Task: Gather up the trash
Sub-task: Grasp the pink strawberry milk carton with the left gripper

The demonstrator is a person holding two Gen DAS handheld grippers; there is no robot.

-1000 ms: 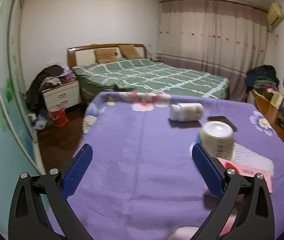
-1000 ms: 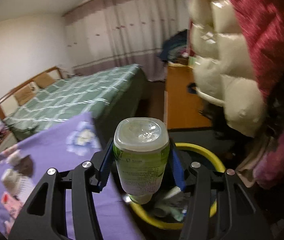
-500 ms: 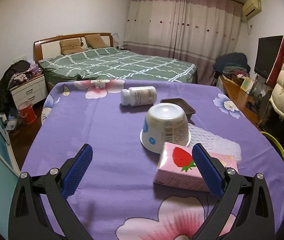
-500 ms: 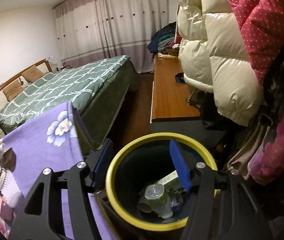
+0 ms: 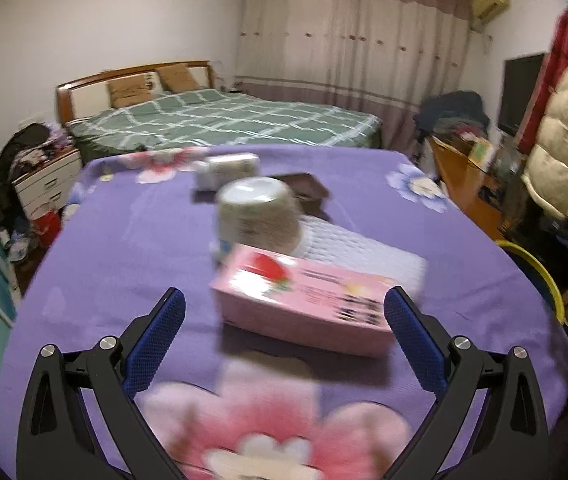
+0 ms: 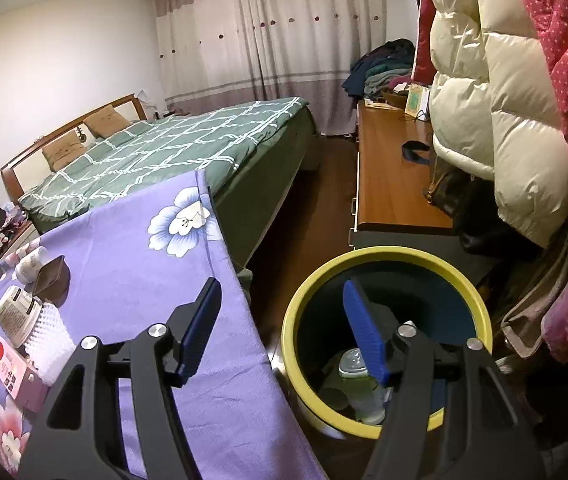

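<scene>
Two pairs of tongs show, one in each wrist view, and neither grips anything. The left tongs (image 5: pixel 284 316) stand wide apart above the purple floral surface (image 5: pixel 132 240), their blue pads touching nothing; the pink strawberry carton (image 5: pixel 303 300) lies on its side between and just beyond the pad tips, its right end close to the right pad. Behind the carton an overturned white cup (image 5: pixel 258 216) sits mouth-down, beside a white foam net (image 5: pixel 359 248), with a small white bottle (image 5: pixel 230 168) lying on its side and a dark flat tray (image 5: pixel 303 188) farther back. The right tongs (image 6: pixel 282 320) hang over the gap between the surface's edge and the yellow-rimmed bin (image 6: pixel 387 258) on the floor; their jaws have just been opening and stand moderately apart with nothing between them. One blue pad lies over the bin's dark interior, the other over the cloth. Down inside the bin, below that pad, a clear green-labelled bottle (image 6: pixel 357 376) rests among other rubbish.
</scene>
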